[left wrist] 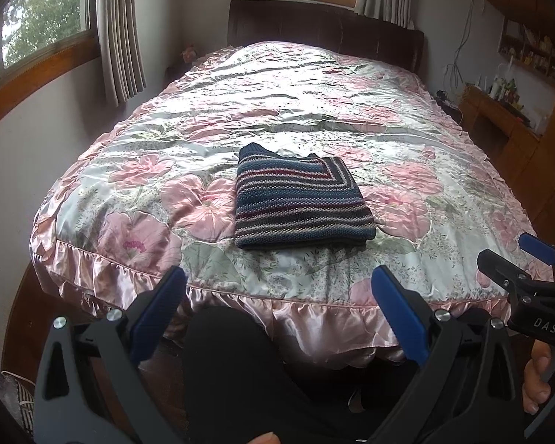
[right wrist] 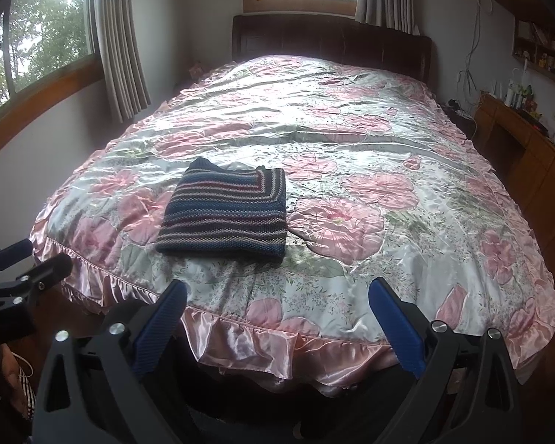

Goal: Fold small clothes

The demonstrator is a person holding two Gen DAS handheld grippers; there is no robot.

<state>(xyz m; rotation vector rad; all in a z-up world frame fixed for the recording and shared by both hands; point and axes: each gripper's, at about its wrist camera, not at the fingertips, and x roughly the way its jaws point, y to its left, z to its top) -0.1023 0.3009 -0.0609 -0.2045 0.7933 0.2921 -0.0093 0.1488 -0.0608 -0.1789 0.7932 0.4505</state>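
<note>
The sweater is lying folded in a neat rectangle on the quilt, near the foot edge of the bed and a little left of its middle line. All its edges are resting flat, and wide bare quilt is lying around it on every side.

The left gripper is hanging off the frilled foot edge, jaws spread wide, holding nothing. The right gripper is hanging beside it, also wide and empty. Both are staying well apart from the sweater.
</note>
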